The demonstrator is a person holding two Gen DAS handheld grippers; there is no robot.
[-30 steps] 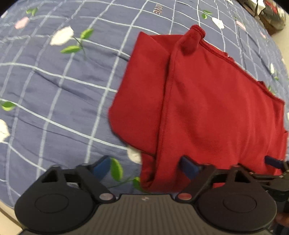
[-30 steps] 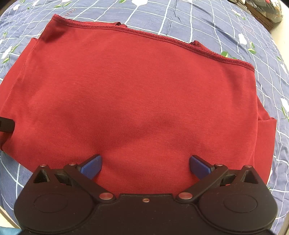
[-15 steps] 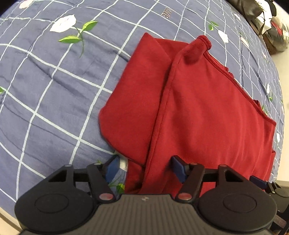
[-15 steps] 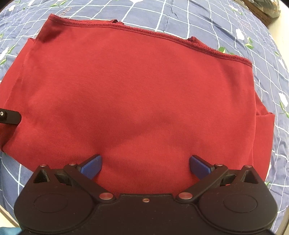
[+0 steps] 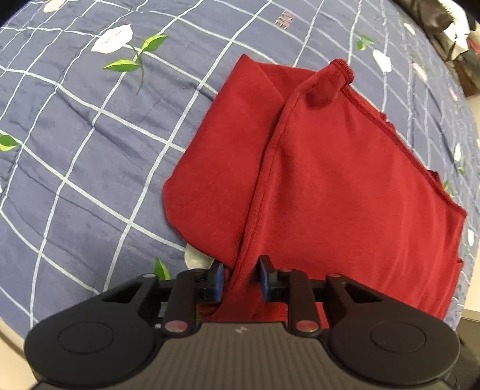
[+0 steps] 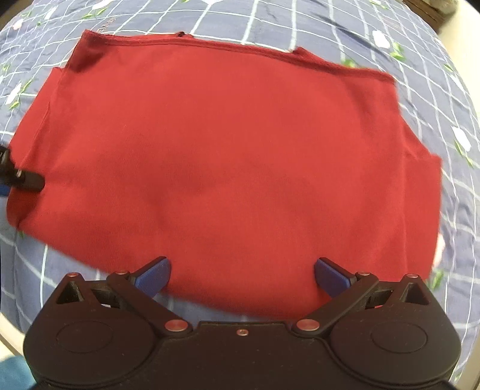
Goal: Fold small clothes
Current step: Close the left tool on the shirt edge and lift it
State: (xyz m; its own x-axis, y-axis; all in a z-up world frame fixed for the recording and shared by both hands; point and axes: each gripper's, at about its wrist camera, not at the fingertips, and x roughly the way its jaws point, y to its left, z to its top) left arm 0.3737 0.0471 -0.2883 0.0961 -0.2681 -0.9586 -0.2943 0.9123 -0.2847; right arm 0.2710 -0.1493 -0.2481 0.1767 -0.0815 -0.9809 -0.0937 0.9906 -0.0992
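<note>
A small red garment (image 5: 345,192) lies partly folded on a blue bedspread, one side flap turned over along a seam. My left gripper (image 5: 241,279) is shut on the near corner of that folded edge, the cloth bunched between its blue pads. In the right wrist view the same red garment (image 6: 228,156) spreads wide. My right gripper (image 6: 241,276) stands open just above its near hem, with nothing pinched. The left gripper's finger (image 6: 28,180) shows at the far left edge of that view.
The blue bedspread (image 5: 90,156) has a white grid and flower prints and surrounds the garment. Dark bags or clutter (image 5: 444,27) sit beyond the bed at the upper right. The bed's near edge runs just below both grippers.
My left gripper has closed from open onto the garment's near folded corner. The right gripper has drawn back slightly toward the near hem and stays open.
</note>
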